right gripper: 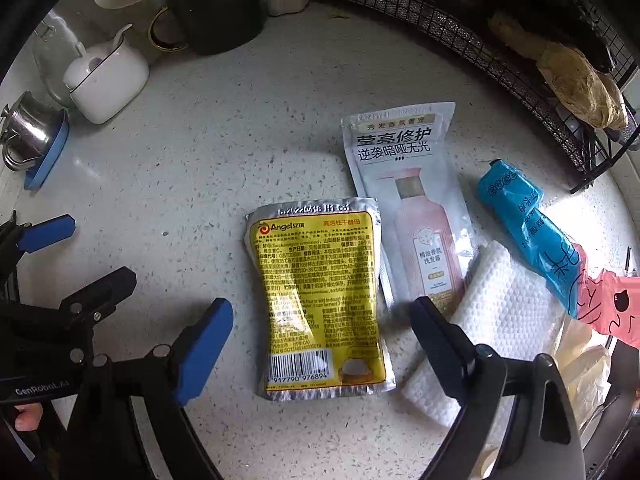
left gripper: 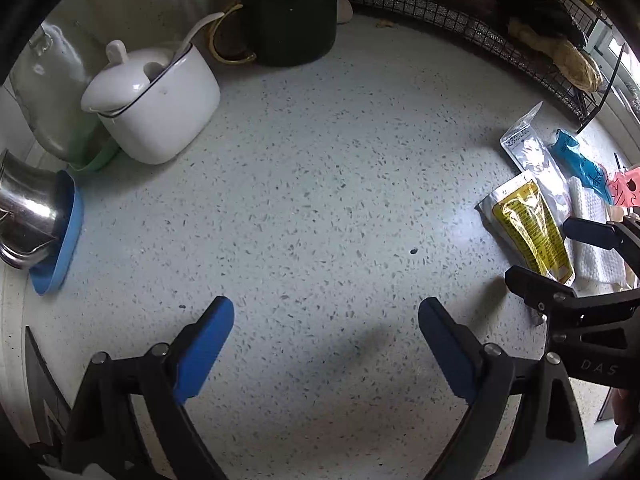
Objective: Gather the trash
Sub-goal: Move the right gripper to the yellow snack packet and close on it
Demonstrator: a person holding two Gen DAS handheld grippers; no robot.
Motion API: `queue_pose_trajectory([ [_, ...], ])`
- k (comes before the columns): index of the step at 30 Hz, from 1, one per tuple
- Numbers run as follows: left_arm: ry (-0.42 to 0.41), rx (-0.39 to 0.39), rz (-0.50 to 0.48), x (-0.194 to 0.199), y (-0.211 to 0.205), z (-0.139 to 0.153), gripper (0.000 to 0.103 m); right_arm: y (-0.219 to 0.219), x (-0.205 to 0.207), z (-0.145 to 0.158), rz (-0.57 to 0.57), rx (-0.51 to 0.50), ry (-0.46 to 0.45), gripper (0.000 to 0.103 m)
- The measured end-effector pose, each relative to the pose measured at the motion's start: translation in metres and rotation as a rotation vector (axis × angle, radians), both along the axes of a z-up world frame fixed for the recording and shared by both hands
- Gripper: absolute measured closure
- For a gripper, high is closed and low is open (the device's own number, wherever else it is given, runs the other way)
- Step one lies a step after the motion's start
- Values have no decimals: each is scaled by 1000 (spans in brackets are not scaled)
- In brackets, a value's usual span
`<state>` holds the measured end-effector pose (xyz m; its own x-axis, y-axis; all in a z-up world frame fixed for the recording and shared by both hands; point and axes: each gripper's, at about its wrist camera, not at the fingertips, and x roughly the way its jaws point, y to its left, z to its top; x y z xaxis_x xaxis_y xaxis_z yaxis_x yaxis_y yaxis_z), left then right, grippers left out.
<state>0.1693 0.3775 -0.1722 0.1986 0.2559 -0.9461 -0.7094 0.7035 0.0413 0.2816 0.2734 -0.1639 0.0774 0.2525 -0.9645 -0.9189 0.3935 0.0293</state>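
Nothing looks collected yet: both claws, left (left gripper: 326, 344) and right (right gripper: 322, 346), gape empty while the yeast packet (right gripper: 320, 300), at twelve o'clock of the right claw, shampoo sachet (right gripper: 416, 216), tissue (right gripper: 492, 320) and blue wrapper (right gripper: 528, 232) lie on the counter (right gripper: 240, 152).

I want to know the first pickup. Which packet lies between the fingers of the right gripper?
The yellow yeast packet, with barcode. The white shampoo sachet and blue wrapper lie farther right.

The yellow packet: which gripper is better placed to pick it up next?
Right. The right gripper is open with the yellow packet between its fingers. The left gripper is open over bare counter.
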Motion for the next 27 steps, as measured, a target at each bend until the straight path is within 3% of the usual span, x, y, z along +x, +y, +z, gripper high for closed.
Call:
queue_pose_trajectory([
  [3,-3,-2,-9,-2,2,0,10,3,-6,1,13,-5,-17,24],
  [6,-17,-12,-21,-3,-1,2,10,2,-10,6,19,12,-23,54],
  [11,-40,-33,-40,-8,-8,8,10,-1,-16,10,38,38,18,64],
  [16,-69,-24,-104,2,-18,22,10,-12,-3,22,-13,85,52,67],
  [21,-112,-32,-174,33,-18,39,10,-21,11,48,-95,149,16,67],
  [27,-145,-38,-291,77,-15,46,10,-29,33,61,-223,158,-40,67],
])
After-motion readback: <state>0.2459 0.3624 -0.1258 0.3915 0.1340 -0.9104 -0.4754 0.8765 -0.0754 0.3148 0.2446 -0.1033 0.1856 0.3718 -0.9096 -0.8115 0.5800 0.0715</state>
